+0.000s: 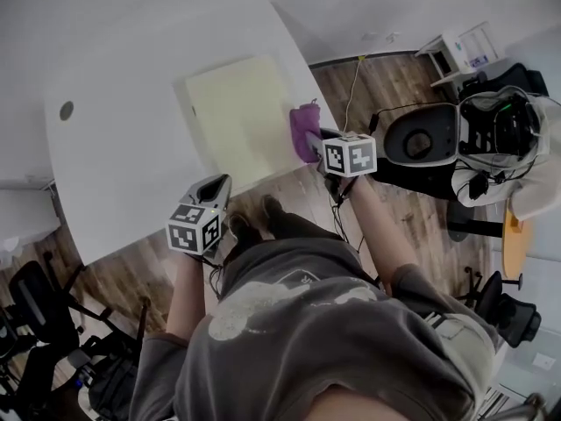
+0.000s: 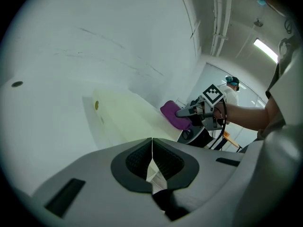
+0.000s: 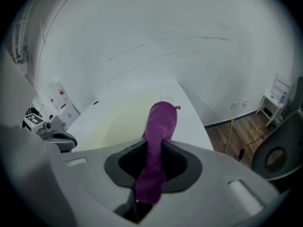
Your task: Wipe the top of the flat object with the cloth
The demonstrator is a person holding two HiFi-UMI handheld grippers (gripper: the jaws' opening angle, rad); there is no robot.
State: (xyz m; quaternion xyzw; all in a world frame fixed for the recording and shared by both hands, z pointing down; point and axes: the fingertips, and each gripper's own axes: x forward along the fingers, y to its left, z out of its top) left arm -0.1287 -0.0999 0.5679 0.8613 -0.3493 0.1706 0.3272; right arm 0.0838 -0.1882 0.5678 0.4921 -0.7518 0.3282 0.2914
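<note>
The right gripper (image 3: 152, 143) was clenched on the purple cloth (image 3: 161, 119), which stuck out past its jaws at the right edge of the pale yellow board (image 1: 237, 117). The board lay flat on the white table (image 1: 114, 156), close to its right side. The left gripper (image 2: 152, 150) was pressed closed with nothing between its jaws, hanging by the table's near edge, apart from the board.

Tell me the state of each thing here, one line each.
right gripper: shut on the purple cloth.
purple cloth: bunched, clamped between the jaws.
left gripper: shut, holding nothing.
yellow board: lying flat on the white table.
</note>
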